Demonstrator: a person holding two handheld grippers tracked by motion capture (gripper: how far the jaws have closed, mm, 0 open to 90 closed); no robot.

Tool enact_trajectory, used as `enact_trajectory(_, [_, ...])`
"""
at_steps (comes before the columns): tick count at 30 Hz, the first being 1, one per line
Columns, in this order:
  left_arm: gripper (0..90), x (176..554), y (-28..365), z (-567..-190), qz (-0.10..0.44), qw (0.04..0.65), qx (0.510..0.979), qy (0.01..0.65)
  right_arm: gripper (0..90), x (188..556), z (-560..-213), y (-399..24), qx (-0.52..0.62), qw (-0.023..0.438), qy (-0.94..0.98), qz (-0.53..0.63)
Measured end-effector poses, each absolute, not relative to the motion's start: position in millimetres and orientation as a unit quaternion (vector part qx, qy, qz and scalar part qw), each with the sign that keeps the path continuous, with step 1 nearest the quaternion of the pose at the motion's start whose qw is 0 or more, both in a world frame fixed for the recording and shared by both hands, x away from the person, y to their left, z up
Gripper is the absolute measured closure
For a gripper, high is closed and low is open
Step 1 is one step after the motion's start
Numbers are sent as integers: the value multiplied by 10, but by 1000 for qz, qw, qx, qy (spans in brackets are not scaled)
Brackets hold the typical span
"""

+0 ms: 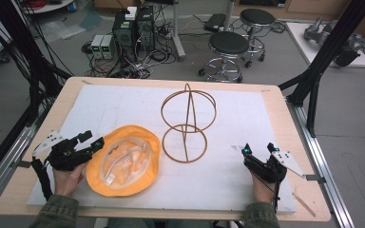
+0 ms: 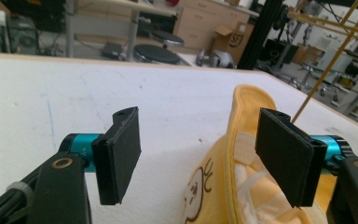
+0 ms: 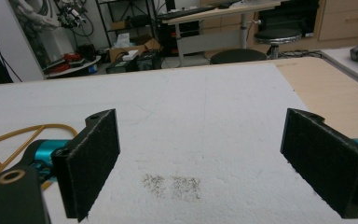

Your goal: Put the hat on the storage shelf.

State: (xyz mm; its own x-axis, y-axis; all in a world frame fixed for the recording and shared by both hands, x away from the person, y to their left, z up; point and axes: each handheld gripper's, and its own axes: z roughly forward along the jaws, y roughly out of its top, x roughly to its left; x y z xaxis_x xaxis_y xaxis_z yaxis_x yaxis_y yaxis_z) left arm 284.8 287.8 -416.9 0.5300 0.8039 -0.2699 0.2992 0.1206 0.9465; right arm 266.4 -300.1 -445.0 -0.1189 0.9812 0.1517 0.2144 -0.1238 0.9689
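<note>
A yellow bucket hat (image 1: 123, 160) lies upside down on the white mat, pale lining up. Its brim (image 2: 242, 154) rises between the jaws in the left gripper view. My left gripper (image 1: 91, 140) is open at the hat's left edge, jaws wide apart (image 2: 200, 163). A brown wire hat stand (image 1: 187, 122) of two rings and an upright loop sits at the mat's middle. My right gripper (image 1: 258, 148) rests open at the front right, nothing between its jaws (image 3: 200, 163). A bit of the wire stand (image 3: 23, 133) shows at the left of the right gripper view.
The white mat (image 1: 237, 114) covers a wooden table (image 1: 290, 118). Black frame posts (image 1: 323, 57) stand at the table's right and left. Two stools (image 1: 229, 47) and computer boxes with cables (image 1: 133, 28) are on the floor beyond the far edge.
</note>
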Motion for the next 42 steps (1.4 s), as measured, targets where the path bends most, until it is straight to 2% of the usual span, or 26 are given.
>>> enact_trajectory(12, [312, 2877, 2836, -4205, 197, 596, 645, 436, 106, 2670, -4455, -2999, 548, 373, 548, 510])
enact_trajectory(21, [364, 2897, 2793, -4241, 190, 584, 659, 435, 106, 2676, -4457, -2999, 548, 372, 551, 508])
enact_trajectory(25, [490, 2895, 2798, -4247, 183, 585, 660, 434, 106, 2687, -4465, -2998, 550, 373, 552, 505])
enact_trajectory(31, [576, 2890, 2784, -4251, 180, 581, 661, 440, 106, 2693, -4468, -2996, 549, 374, 552, 504])
enact_trajectory(33, [701, 2881, 2784, -4247, 180, 581, 662, 438, 106, 2690, -4466, -3000, 552, 371, 551, 504])
enact_trajectory(34, [701, 2879, 2784, -4247, 179, 584, 661, 436, 106, 2690, -4466, -3000, 552, 371, 551, 504])
enact_trajectory(36, [835, 2875, 2784, -4244, 168, 592, 661, 430, 107, 2686, -4463, -2995, 552, 370, 550, 505])
enact_trajectory(42, [865, 2859, 2782, -4237, 176, 595, 661, 423, 107, 2673, -4451, -2976, 551, 370, 552, 505])
